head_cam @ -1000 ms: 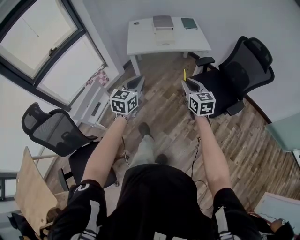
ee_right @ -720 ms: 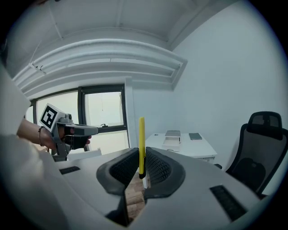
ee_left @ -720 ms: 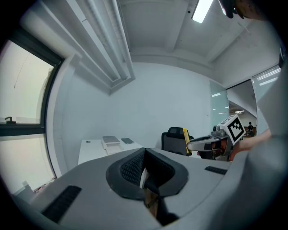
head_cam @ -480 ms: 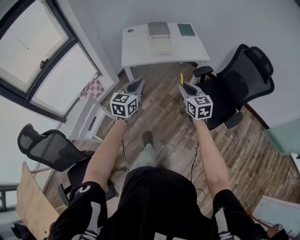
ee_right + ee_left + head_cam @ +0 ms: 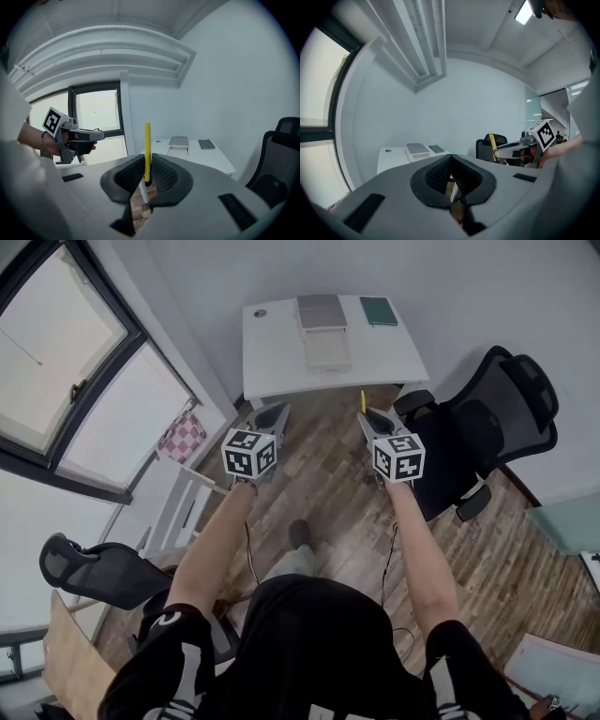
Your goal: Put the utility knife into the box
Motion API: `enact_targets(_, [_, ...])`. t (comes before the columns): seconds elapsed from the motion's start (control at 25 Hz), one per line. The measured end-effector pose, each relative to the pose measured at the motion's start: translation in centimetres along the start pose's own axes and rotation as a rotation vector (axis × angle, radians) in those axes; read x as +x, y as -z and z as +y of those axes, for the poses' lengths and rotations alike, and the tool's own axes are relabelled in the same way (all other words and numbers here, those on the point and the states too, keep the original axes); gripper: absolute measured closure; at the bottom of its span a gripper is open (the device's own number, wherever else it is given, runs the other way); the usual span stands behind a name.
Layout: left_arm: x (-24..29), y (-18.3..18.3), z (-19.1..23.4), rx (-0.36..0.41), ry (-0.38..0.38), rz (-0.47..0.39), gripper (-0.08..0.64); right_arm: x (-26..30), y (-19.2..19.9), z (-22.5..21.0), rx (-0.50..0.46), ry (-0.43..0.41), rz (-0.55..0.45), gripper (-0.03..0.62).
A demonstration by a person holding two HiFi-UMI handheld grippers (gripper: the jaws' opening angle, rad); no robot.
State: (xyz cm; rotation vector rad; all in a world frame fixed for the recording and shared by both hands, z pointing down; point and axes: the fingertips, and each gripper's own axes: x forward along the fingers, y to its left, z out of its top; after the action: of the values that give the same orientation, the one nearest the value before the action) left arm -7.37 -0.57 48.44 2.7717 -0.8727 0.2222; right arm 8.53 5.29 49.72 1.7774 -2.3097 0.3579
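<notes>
A yellow utility knife [image 5: 363, 400] stands upright between the jaws of my right gripper [image 5: 375, 418], which is shut on it; the right gripper view shows the knife [image 5: 147, 150] sticking up above the pads. My left gripper [image 5: 272, 416] is held level beside it, shut with nothing in it [image 5: 451, 161]. Ahead, on a white table [image 5: 281, 352], lies the box [image 5: 323, 329], its grey lid laid back behind a pale tray. Both grippers are in the air over the wooden floor, short of the table's front edge.
A dark green notebook [image 5: 379, 310] and a small round object [image 5: 260, 312] also lie on the table. A black office chair [image 5: 487, 432] stands close at the right, and another [image 5: 89, 568] at the lower left. A window [image 5: 66, 362] fills the left wall.
The person has stepped forward: the table and box have drawn nearer to both grippers, and the chairs have slid back in view. The knife stays in the right gripper.
</notes>
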Motion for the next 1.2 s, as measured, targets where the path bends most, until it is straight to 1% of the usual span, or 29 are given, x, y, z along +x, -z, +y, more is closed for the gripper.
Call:
enact_targets(0.32, [2.9, -0.7, 5.3, -0.013, 0.032, 0.006, 0.535, 5.5, -1.0, -0.7, 0.008, 0.028, 0.025, 0.528])
enact_targets(0.48, [3.6, -1.3, 7.6, -0.026, 0.044, -0.019, 0.535, 7.3, -1.6, -0.7, 0.004, 0.045, 0.033, 0.528])
enact_targets(0.76, [4.2, -1.4, 9.7, -0.036, 0.073, -0.023, 0.535, 9.0, -1.9, -0.7, 0.004, 0.075, 0.04, 0.528])
enact_targets(1.2, [5.5, -1.3, 12.2, -0.051, 0.066, -0.026, 0.535, 11.6, -2.1, -1.4, 0.001, 0.075, 0.045, 0.528])
